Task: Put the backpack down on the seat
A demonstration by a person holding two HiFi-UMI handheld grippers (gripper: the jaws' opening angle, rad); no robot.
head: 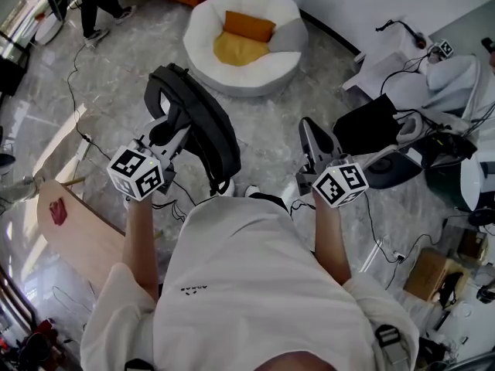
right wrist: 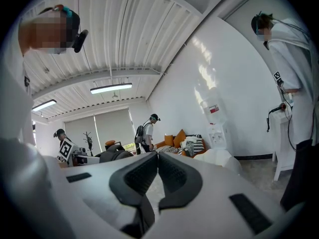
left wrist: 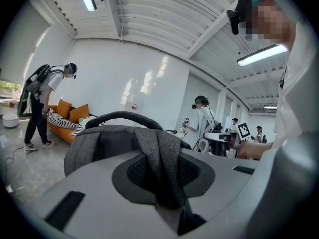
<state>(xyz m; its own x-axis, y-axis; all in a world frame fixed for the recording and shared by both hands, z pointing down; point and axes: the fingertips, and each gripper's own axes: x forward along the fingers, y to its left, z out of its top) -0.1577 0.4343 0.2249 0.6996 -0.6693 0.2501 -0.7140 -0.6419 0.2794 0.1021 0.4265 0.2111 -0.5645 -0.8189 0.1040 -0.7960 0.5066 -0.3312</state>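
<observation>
Two cushions (head: 249,26) in white seat (head: 207,14); backpack (head: 207,130) in left gripper (left wrist: 162,176)

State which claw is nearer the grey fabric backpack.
Left. The left claw grips a strap of the grey fabric backpack; the right claw, shut and empty, hangs apart beside it.

The person wears a loose white short-sleeved T-shirt (head: 232,284) with a small dark print (head: 195,288) on it. The left tongs (head: 172,127) and right tongs (head: 313,147) have smooth pale grey plastic shells with black rectangular insets (right wrist: 247,213). Their dark grey pads (right wrist: 134,176) are finely meshed. Each carries a white cube with black square markers (head: 137,173).
</observation>
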